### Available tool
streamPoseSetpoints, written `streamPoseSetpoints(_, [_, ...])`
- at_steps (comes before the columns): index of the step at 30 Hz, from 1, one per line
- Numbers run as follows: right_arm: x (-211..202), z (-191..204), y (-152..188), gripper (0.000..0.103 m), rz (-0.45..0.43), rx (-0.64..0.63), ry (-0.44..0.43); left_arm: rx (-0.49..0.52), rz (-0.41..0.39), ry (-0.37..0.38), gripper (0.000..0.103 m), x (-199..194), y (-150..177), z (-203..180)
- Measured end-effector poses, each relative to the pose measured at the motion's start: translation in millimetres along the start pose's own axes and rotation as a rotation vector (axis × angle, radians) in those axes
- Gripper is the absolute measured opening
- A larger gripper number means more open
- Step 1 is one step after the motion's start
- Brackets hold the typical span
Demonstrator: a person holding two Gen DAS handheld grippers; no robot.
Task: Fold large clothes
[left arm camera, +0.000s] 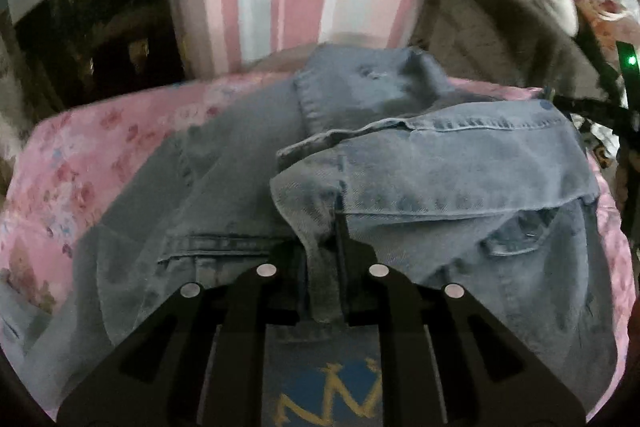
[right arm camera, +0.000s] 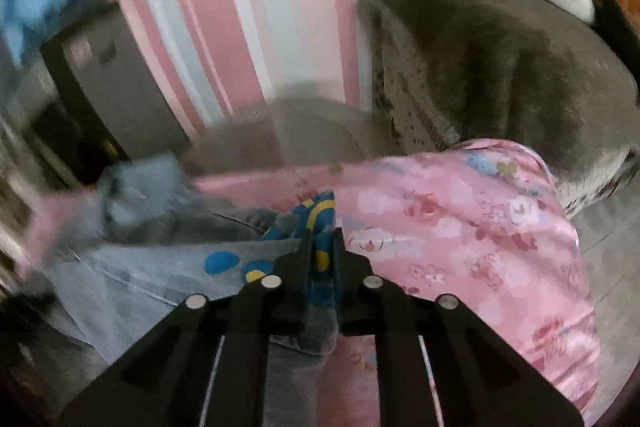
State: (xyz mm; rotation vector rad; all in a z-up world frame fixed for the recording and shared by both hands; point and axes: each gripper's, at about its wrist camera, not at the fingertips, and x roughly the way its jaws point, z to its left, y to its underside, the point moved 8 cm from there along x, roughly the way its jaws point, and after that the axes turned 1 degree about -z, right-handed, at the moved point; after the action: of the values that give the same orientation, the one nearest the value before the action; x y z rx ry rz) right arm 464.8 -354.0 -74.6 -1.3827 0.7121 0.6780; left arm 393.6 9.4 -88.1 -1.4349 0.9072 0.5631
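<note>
Lying half-folded on the pink floral bedspread [left arm camera: 60,179], the denim jacket [left arm camera: 460,167] is pinched by both closed grippers, left [left arm camera: 326,223] and right [right arm camera: 322,239]; further folds are judged outstanding.

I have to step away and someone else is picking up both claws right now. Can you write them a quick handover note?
Left claw: shut on a bunched fold of the denim jeans.
Right claw: shut on a denim edge with a blue and yellow patterned patch.
The jeans lie on the pink floral bedspread, one layer already lapped over another near the pocket.
Done: both grips taken, a first fold seems under way.
Left: probably carry the held edges across, lay them flat, smooth, then finish folding. The right wrist view is blurred, so check that grip.
</note>
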Motion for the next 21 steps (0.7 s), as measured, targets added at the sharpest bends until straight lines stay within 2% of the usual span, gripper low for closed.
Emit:
streamPoseSetpoints(1, [-2, 1, -2, 0.021, -0.007, 0.002, -0.001, -0.014, 0.008, 0.006, 0.018, 3, 3, 7])
streamPoseSetpoints(2, [-8, 0, -5, 0.026, -0.028, 0.019, -0.011, -0.025, 0.022, 0.024, 0.018, 4, 5, 11])
streamPoseSetpoints(3, [-19, -4, -8, 0.038, -0.056, 0.045, -0.025, -0.026, 0.03, 0.035, 0.018, 2, 8, 12])
streamPoseSetpoints(5, [-52, -5, -10, 0.049, -0.138, 0.066, -0.072, 0.004, 0.019, 0.016, 0.023, -4, 11, 10])
streamPoseSetpoints(7, [-77, 11, 0, 0.053, -0.173, 0.025, -0.137, 0.054, -0.004, -0.033, 0.024, -8, 14, 4])
streamPoseSetpoints(9, [-83, 32, 22, 0.053, -0.141, -0.039, -0.205, 0.074, -0.008, -0.051, 0.027, -7, 17, 0])
streamPoseSetpoints(10, [-80, 43, 37, 0.053, -0.109, -0.076, -0.229, 0.074, -0.008, -0.048, 0.03, -6, 18, 1])
streamPoseSetpoints(12, [-70, 51, 57, 0.047, -0.072, -0.115, -0.212, 0.062, -0.003, -0.043, 0.03, -3, 19, 1])
streamPoseSetpoints(14, [-53, 51, 76, 0.028, -0.029, -0.148, -0.165, 0.048, -0.002, -0.039, 0.03, -1, 19, 2])
streamPoseSetpoints(16, [-42, 44, 85, 0.021, -0.008, -0.146, -0.143, 0.046, 0.005, -0.041, 0.032, 2, 20, 2])
streamPoseSetpoints(18, [-35, 38, 89, 0.016, 0.001, -0.153, -0.119, 0.047, 0.013, -0.042, 0.033, 5, 21, 2])
streamPoseSetpoints(21, [-19, 32, 97, 0.016, 0.03, -0.155, -0.107, 0.047, 0.01, -0.036, 0.035, 9, 21, 3])
